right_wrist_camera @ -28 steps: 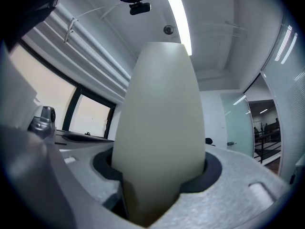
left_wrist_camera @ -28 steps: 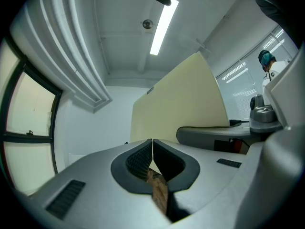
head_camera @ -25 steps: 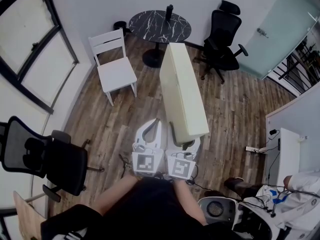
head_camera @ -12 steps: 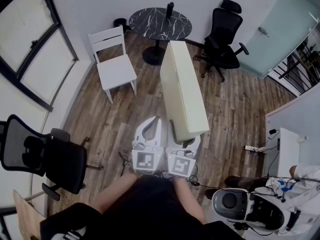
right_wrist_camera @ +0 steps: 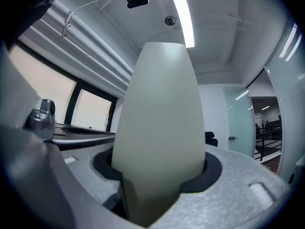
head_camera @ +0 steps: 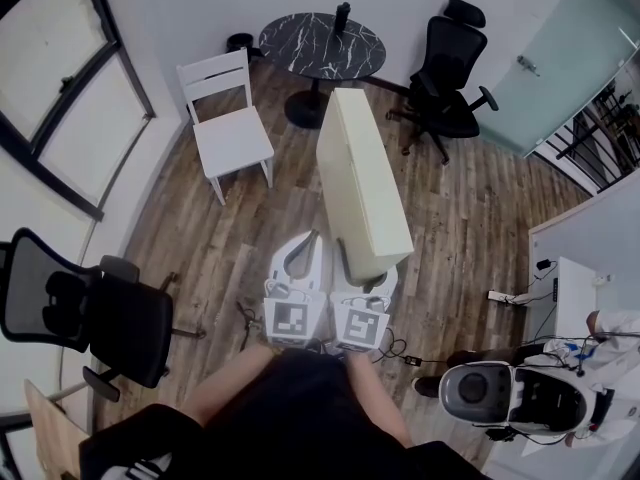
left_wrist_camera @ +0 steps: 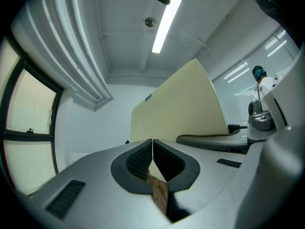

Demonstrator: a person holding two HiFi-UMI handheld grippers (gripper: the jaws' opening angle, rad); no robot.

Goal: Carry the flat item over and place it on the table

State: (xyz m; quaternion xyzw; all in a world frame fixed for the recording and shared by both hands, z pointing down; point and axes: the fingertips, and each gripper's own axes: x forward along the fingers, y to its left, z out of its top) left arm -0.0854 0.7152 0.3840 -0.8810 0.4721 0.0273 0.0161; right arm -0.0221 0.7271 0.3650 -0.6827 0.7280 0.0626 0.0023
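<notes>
A thick, flat cream slab (head_camera: 362,183), matt, smooth-faced and square-edged, is clamped at its near end between the jaws of the right gripper (head_camera: 366,268). Its far end is turned toward the round, black, white-veined marble table (head_camera: 322,46), above wood-plank flooring (head_camera: 470,228). The left gripper (head_camera: 300,258) is kept farther from that table, its ribbed dark pads pressed together on nothing. Black-and-white square markers are borne on both cubes (head_camera: 290,325).

The person wears a black top (head_camera: 300,408). Both hand-held tools, the white moulded left gripper (head_camera: 300,258) and the matching white right gripper (head_camera: 378,290), carry a white cube with black square markers (head_camera: 296,325). Seen close, the jaw shells are pale grey, lined with black ribbed pads (left_wrist_camera: 137,160) and cut with dark slotted vents (left_wrist_camera: 66,199).
</notes>
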